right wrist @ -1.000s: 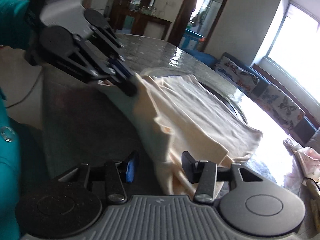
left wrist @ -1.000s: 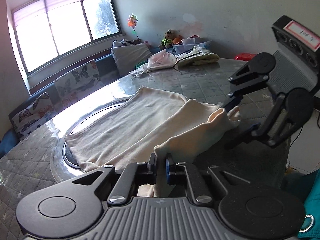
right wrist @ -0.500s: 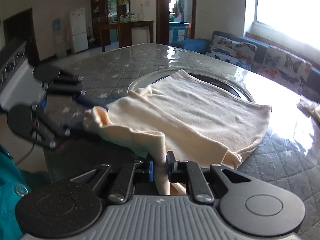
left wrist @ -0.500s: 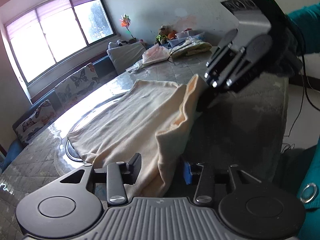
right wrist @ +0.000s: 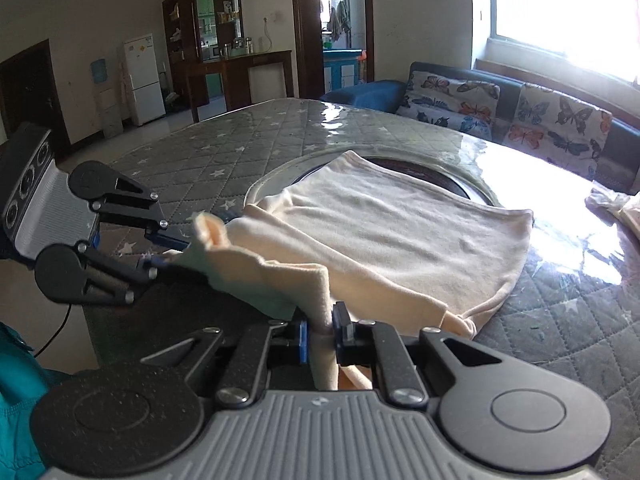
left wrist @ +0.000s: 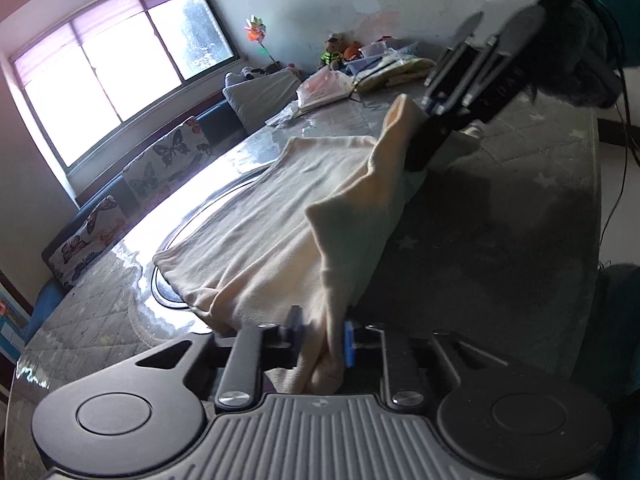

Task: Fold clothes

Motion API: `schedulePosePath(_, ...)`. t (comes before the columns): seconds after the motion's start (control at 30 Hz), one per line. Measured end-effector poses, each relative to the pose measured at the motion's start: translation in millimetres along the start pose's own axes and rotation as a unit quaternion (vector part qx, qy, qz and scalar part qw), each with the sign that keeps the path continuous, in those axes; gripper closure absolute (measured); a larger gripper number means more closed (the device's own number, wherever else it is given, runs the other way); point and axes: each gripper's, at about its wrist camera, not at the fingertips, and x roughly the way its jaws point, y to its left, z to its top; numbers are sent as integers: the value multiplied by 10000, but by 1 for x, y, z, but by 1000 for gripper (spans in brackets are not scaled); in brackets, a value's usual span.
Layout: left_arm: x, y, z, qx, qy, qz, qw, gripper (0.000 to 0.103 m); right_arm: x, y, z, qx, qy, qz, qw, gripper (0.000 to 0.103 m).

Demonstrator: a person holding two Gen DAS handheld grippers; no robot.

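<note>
A large round counter [right wrist: 248,140] covered with a grey quilted, star-printed cloth under clear plastic is seen in a living room, with a bright window [left wrist: 112,76] and a sofa with butterfly-patterned cushions [right wrist: 552,120] behind it. A cream garment [right wrist: 400,232] is spread over the counter, its far part lying flat across a round inset at the centre. Its near edge is lifted off the surface and stretched between the two grippers.

The left gripper [left wrist: 322,338] has just been closing, and a bunched fold of the garment's edge is now pinched between its narrow jaws. In the right wrist view the same gripper [right wrist: 176,254] is seen at the left, with the cloth corner standing up from its tips.

The right gripper [right wrist: 320,338] is clamped tight on another fold of the same edge, the fabric squeezed between its blue-tipped pads. From the left wrist view it [left wrist: 430,128] is seen above the counter, the cloth hanging from it.

Bags and soft toys [left wrist: 340,52] are piled at the counter's far side.
</note>
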Motion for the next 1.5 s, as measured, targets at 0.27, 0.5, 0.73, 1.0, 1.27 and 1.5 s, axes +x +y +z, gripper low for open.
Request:
schedulePosePath(0.27, -30, 10, 6, -340, -139, -279, 9989, 92, -22, 16, -1, -244, -178, 3, 9995, 93)
schedulePosePath(0.5, -88, 1, 6, -337, -157, -730, 9966, 92, -63, 43, -6, -444, 77, 488, 9978, 93)
schedulePosePath(0.73, -121, -5, 10, -360, -218, -978, 9943, 92, -89, 60, 0, -420, 398, 854, 9947, 93)
schedulePosePath(1.0, -84, 29, 34, -436, -417, -595, 9964, 92, -73, 30, 37, -456, 101, 550, 9974, 93)
schedulePosePath(1.27, 1, 71, 55, -663, -97, -242, 9975, 92, -14, -22, 74, -337, 162, 111, 9992, 93)
schedulePosePath(1.5, 70, 85, 49, -1158, 487, 133, 9920, 84, 63, -55, 68, 199, 470, -356, 9981, 90)
